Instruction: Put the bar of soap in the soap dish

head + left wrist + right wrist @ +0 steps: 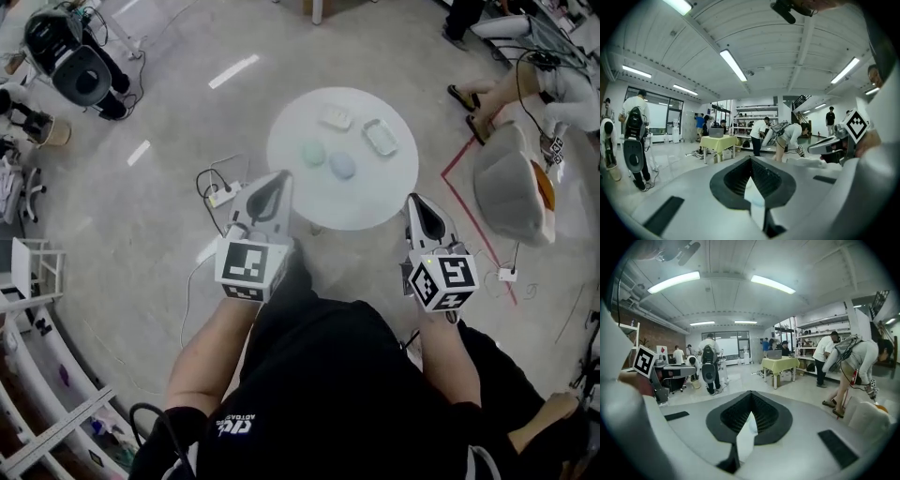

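Task not begun. Left gripper (279, 178) & right gripper (416, 199): jaws closed, empty, near bench (375, 192). Soap dish (380, 137) looks empty.

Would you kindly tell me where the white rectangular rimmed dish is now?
In the head view, the white rimmed dish sits on the right side of the round white table, right of a small white block.

A round white table (375, 192) stands at upper centre of the head view. To its left a white power strip (222, 194) lies on the grey floor. At its right run red tape (457, 199) and a grey rounded chair (511, 183). Black equipment (80, 70) sits at upper left.
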A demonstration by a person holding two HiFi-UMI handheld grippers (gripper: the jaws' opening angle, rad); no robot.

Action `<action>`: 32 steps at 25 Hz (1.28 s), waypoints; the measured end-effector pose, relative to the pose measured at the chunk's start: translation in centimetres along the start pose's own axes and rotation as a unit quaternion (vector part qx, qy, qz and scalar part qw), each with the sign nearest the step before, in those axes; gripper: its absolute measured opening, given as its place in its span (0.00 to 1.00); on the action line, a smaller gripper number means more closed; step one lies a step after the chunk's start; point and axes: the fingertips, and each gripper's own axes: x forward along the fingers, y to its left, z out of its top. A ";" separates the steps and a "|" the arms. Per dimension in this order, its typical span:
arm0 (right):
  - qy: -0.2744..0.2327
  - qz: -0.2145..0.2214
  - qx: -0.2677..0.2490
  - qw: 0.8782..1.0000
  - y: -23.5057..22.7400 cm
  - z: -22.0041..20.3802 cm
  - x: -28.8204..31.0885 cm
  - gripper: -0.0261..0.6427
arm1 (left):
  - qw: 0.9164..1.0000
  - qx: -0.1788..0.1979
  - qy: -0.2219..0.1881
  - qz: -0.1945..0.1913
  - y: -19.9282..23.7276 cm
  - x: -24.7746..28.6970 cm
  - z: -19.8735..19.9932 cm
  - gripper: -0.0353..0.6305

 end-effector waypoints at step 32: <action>0.397 0.084 -0.085 0.910 -1.4 -24.9 28.1 0.49 | 0.975 -0.130 0.177 0.009 4.3 18.6 -13.8 0.07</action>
